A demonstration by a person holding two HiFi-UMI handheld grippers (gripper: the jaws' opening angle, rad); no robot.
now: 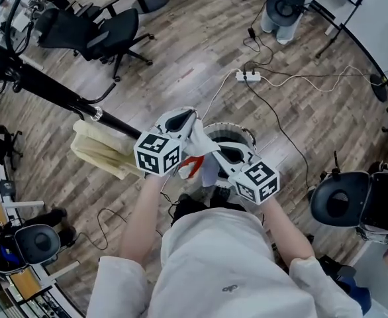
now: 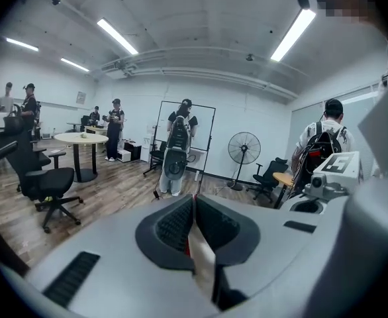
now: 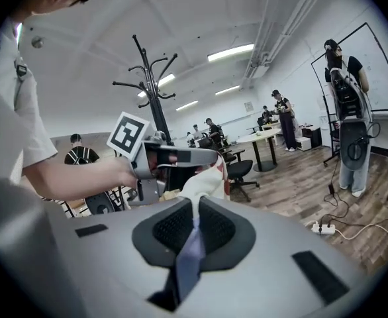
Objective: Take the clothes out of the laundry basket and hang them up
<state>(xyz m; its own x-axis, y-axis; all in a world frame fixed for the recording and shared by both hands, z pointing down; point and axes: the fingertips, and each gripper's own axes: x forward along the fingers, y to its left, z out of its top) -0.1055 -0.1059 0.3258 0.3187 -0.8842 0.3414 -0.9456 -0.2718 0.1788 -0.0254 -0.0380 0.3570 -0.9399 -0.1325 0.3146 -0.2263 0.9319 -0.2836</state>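
A white garment with red and bluish parts [image 1: 195, 156] hangs stretched between both grippers above the round white laundry basket [image 1: 245, 133]. My left gripper [image 1: 189, 119] is shut on one edge of it; in the left gripper view a strip of the cloth [image 2: 200, 254] is pinched between the jaws of the left gripper [image 2: 194, 201]. My right gripper [image 1: 214, 150] is shut on another part, and bluish cloth [image 3: 189, 260] runs through the right gripper [image 3: 195, 207] toward the left gripper [image 3: 164, 156]. A black coat rack [image 1: 55, 90] carries a cream garment [image 1: 101, 150].
A black office chair [image 1: 91, 28] stands at the back left and another black chair [image 1: 339, 204] at the right. A power strip [image 1: 249, 77] with cables lies on the wooden floor behind the basket. Several people and a floor fan [image 2: 243, 150] stand farther off.
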